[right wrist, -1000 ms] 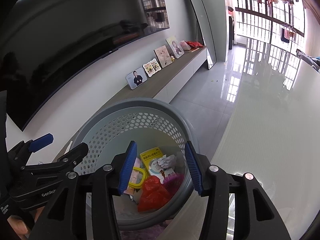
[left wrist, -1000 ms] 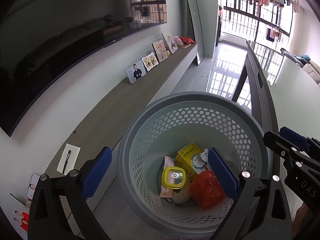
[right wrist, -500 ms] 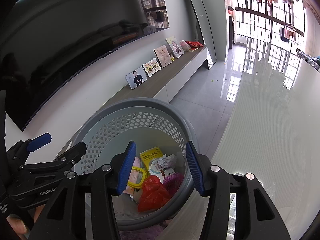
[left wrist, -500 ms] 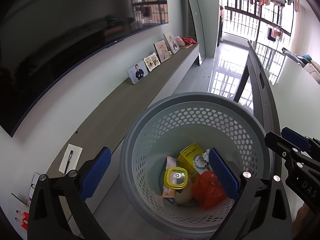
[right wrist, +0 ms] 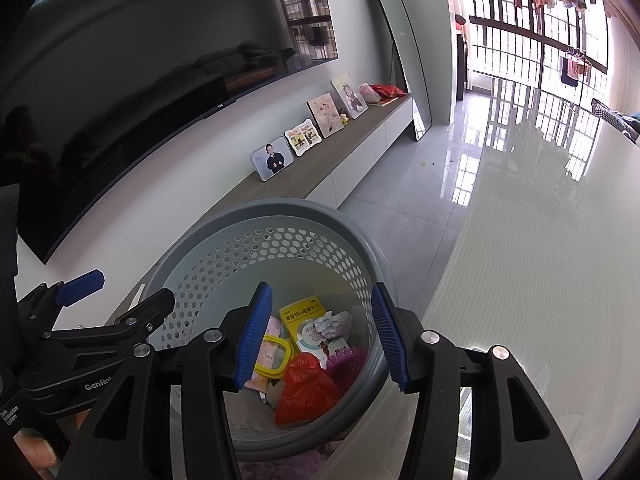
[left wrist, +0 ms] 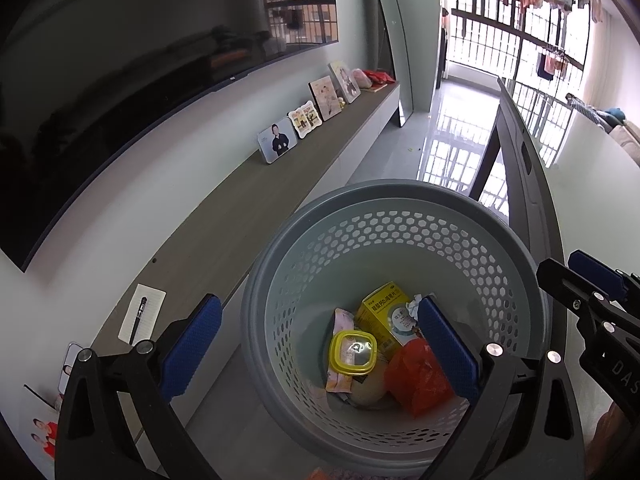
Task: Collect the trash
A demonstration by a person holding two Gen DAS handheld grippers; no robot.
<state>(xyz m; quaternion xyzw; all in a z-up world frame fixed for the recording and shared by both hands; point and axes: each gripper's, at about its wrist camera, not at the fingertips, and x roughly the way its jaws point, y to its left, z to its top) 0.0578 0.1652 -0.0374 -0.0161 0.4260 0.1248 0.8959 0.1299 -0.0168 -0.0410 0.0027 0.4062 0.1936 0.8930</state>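
We hold both claws over the grey basket (left wrist: 400, 208), pointing down into it. Our left claw (left wrist: 320, 348) is spread wide with nothing between its blue pads, and our right claw (right wrist: 322, 334) is spread about halfway, also empty. Below and ahead of the claws, at the bottom of the basket, lies the trash: a yellow box (left wrist: 384, 312), a yellow-rimmed lid (left wrist: 353, 352), a red bag (left wrist: 418, 380), a pink wrapper (left wrist: 342, 320) and crumpled white paper (right wrist: 334, 324). A white tabletop (right wrist: 540, 260) lies just right of the right claw.
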